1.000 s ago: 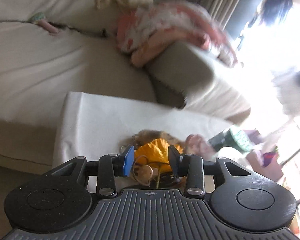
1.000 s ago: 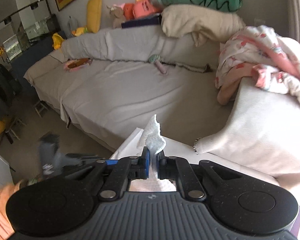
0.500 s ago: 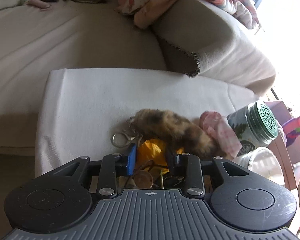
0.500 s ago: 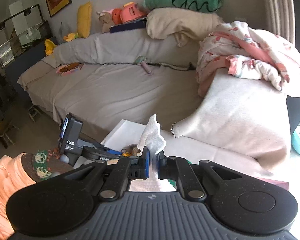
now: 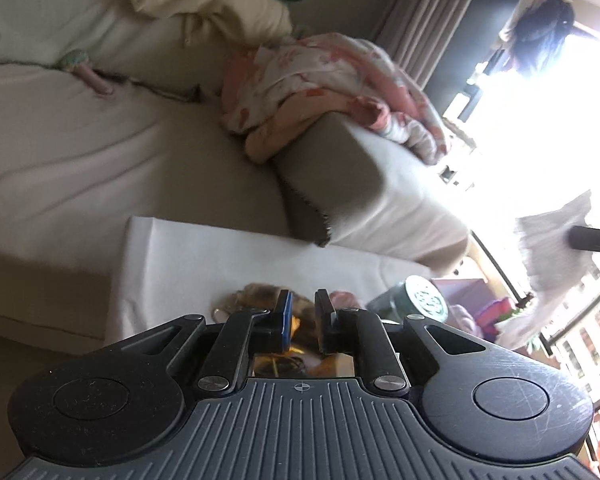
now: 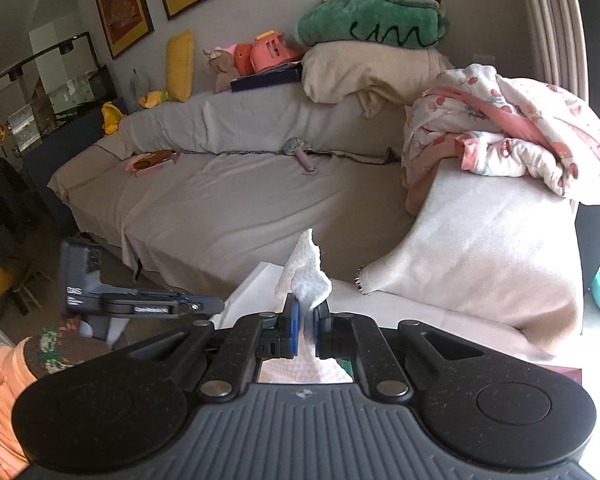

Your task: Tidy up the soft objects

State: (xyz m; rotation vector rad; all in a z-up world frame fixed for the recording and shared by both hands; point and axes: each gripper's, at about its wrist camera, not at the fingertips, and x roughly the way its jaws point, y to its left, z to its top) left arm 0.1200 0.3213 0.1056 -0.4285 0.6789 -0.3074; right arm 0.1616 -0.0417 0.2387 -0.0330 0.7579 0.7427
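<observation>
Between the right gripper [image 6: 305, 326] fingers, nearly closed, one white cloth [image 6: 305, 276] is pinched, its tip standing up above the white-covered table [image 6: 400, 304]. Left gripper [image 5: 303, 318] fingers slightly parted; whether they grip the one brown furry toy [image 5: 260, 294] lying on the table is unclear. "DAS" reads on the left device; one green-lidded jar [image 5: 424, 300] beside the toy

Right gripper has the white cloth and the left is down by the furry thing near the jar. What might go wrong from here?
1. The right gripper pinches the white cloth only by a narrow fold; it might slip free during a fast move.
2. The left gripper has a gap between its fingers around the furry brown toy, whose metal ring lies alongside; closing may catch it.
3. The green-lidded jar stands close on the right; a sideways sweep might topple it.
</observation>
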